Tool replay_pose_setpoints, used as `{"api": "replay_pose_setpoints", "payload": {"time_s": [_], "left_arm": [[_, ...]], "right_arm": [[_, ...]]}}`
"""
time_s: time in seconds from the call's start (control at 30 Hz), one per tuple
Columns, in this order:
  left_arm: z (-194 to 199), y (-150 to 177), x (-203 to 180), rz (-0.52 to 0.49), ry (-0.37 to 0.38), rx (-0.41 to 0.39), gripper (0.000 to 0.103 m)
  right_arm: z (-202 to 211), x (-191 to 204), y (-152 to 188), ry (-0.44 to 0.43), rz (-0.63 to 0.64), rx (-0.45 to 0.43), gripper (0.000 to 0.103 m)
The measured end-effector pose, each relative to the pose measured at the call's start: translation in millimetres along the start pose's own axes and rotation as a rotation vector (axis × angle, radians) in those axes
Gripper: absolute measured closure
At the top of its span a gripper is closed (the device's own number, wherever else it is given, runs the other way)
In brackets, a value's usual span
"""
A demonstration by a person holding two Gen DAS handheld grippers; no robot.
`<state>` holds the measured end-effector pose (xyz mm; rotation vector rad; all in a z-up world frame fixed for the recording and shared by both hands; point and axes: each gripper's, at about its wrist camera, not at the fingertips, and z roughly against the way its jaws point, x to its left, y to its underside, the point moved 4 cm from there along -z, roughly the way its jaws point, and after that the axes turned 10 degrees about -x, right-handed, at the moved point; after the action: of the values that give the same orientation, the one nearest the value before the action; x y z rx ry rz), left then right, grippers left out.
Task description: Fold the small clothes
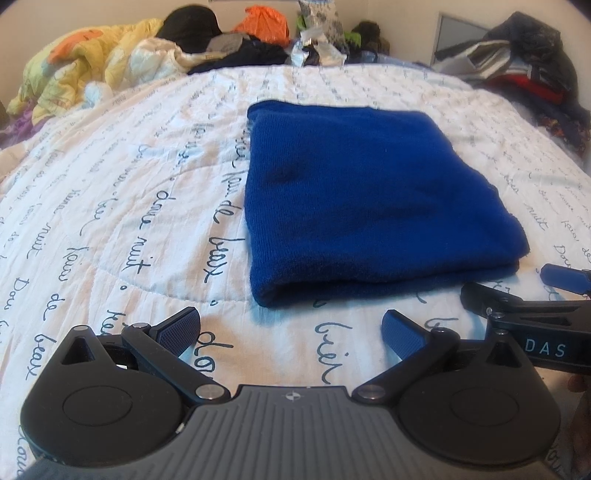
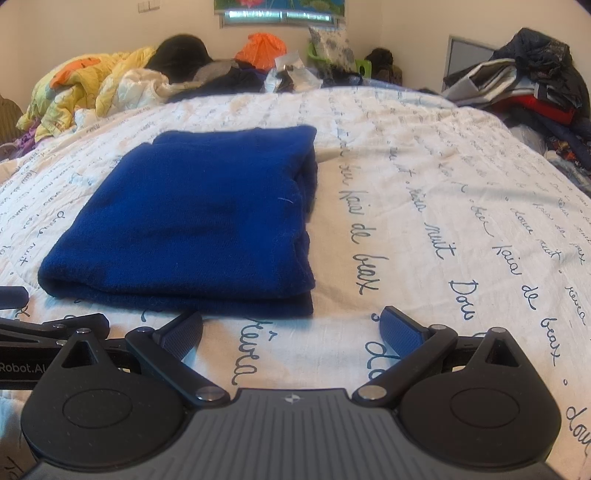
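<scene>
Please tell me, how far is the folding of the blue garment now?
Done, it seems: the blue garment lies on the bedspread as a compact, layered rectangle. In hand: nothing; the left gripper and right gripper are both open, short of its near edge. Left: perhaps tidying the uneven right-hand layers, then the clothes pile at the far right.

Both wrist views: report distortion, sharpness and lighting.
Left wrist view: fisheye bows the quilt into a dome, corners vignetted; the blue garment is soft, the far clutter blurrier. Right wrist view: same bowing; window glare up top; garment casts a faint shadow at its near edge.
</scene>
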<state>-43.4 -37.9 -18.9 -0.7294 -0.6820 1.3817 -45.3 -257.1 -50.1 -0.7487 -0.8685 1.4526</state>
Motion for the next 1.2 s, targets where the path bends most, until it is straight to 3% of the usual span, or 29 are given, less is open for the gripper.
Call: {"api": "replay_pose_setpoints", "payload": {"time_s": [0.37, 0.6, 0.8, 1.2], "left_arm": [[-5, -9, 3, 0.041, -0.003, 0.066, 0.0], [-8, -15, 5, 0.051, -0.02, 0.142, 0.001], [14, -24, 4, 0.05, -0.02, 0.081, 0.0], [17, -23, 13, 0.118, 0.001, 0.103, 0.0]], "right_arm": [[-12, 0, -16, 0.006, 0.002, 0.214, 0.0], [-14, 0, -18, 0.032, -0.014, 0.252, 0.0], [-2, 3, -25, 0.026, -0.013, 0.235, 0.0], [5, 12, -29, 0.038, 0.036, 0.222, 0.0]]}}
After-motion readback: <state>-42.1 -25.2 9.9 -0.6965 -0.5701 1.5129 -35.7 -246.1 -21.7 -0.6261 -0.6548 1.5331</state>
